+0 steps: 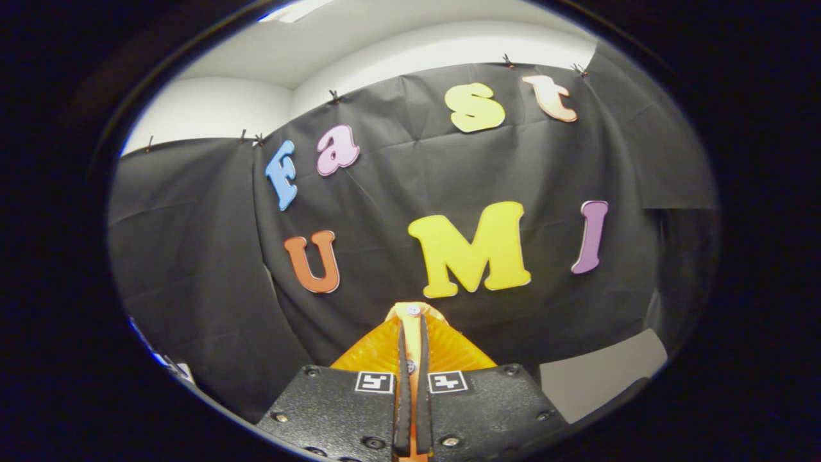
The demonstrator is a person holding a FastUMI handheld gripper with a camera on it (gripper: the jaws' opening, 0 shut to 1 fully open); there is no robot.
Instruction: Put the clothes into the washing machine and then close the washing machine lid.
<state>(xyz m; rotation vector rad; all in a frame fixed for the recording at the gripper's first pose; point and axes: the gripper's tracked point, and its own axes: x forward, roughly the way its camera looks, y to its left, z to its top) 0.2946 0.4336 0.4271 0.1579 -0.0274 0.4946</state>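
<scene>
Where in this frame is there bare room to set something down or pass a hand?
No set-down surface is visible: the tongs are shut together, holding nothing, and pointed at the draped black cloth wall. The space between them and the wall looks open for a hand. A pale bare patch lies below the cloth, beside the tongs; what it is is unclear.

Black cloth wall (410, 167) clipped along its top, white wall (218, 106), white ceiling (385, 32) above

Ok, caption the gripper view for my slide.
Claw shut on nothing, raised toward the booth's black cloth wall.
</scene>
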